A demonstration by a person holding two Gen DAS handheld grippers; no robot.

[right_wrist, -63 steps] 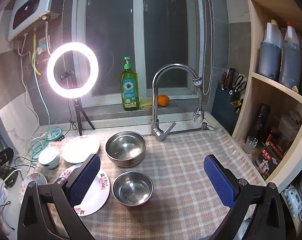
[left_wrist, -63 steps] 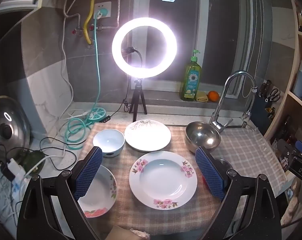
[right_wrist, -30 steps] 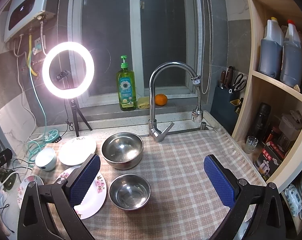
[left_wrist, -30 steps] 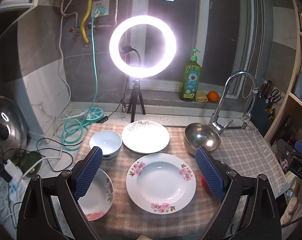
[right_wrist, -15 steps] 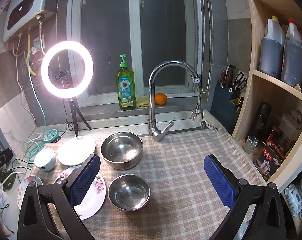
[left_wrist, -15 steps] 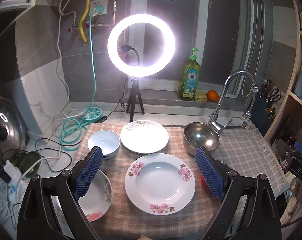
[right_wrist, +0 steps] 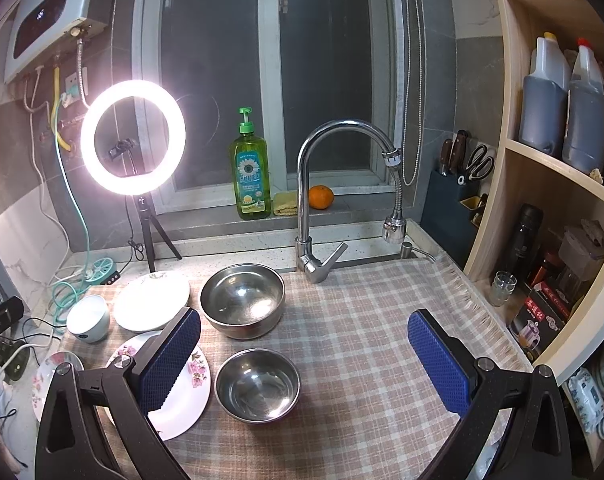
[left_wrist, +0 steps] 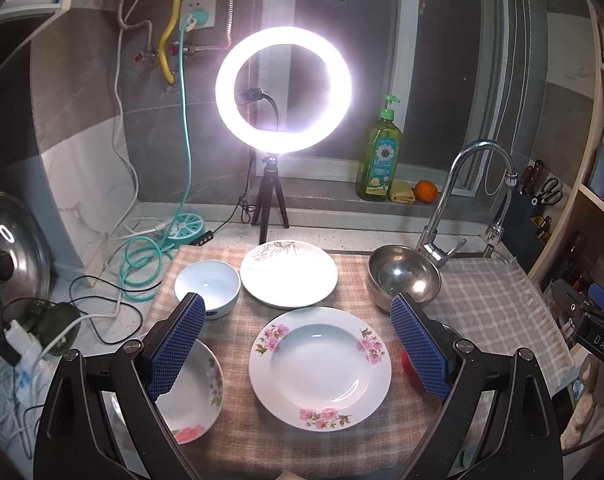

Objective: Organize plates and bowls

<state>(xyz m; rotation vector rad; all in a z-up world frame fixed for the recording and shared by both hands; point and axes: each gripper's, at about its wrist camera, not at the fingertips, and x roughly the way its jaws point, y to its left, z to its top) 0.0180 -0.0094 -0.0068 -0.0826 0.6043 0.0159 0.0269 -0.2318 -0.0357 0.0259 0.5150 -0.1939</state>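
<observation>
— What stands at the back of the bench?
— A lit ring light on a tripod at twelve o'clock, with a green dish-soap bottle and an orange on the window sill.
— And to the sides?
— A chrome faucet at one o'clock, a pot lid at nine o'clock, scissors and two dark jugs at two o'clock.

We observe glossy glazed ceramic on the flowered plate, polished reflective metal on the steel bowl, and matt woven cloth on the checked mat.
</observation>
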